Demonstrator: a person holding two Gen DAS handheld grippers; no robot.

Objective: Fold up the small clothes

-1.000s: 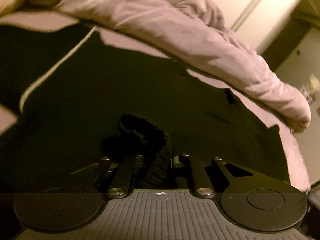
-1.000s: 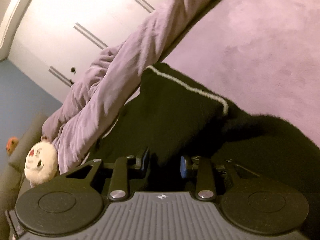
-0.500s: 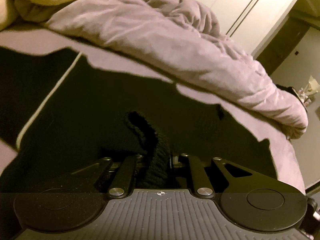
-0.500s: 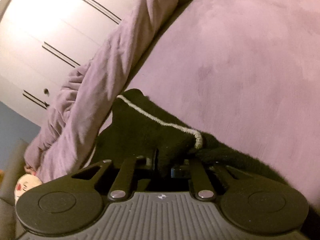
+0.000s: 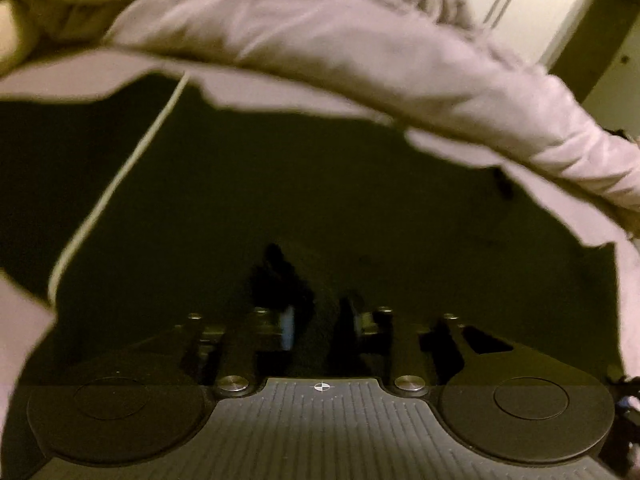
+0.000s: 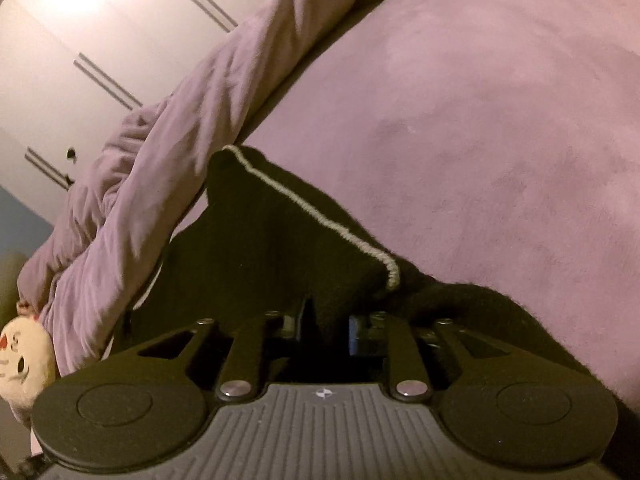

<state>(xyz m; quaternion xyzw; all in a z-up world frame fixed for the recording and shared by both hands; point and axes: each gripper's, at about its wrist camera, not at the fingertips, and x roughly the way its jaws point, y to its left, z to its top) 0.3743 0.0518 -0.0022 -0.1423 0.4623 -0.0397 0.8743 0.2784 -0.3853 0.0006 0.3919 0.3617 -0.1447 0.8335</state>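
A black knit garment [image 5: 320, 184] with a thin white stripe [image 5: 120, 184] lies spread on a purple bed sheet [image 6: 480, 128]. My left gripper [image 5: 318, 320] is shut on a bunched fold of its edge, low over the cloth. In the right wrist view the same black garment [image 6: 272, 240] rises in a peak with the white stripe [image 6: 320, 216] along its edge. My right gripper [image 6: 328, 324] is shut on a fold of it. The fingertips of both are buried in the dark cloth.
A rolled purple duvet [image 5: 400, 64] lies across the bed behind the garment and also shows in the right wrist view [image 6: 160, 152]. A cream plush toy [image 6: 20, 364] sits at its end. White wardrobe doors [image 6: 100, 40] stand behind.
The left view has dropped closer to the garment, which now fills more of the frame. The right gripper has lifted its fold, and the striped edge stands taller and further out.
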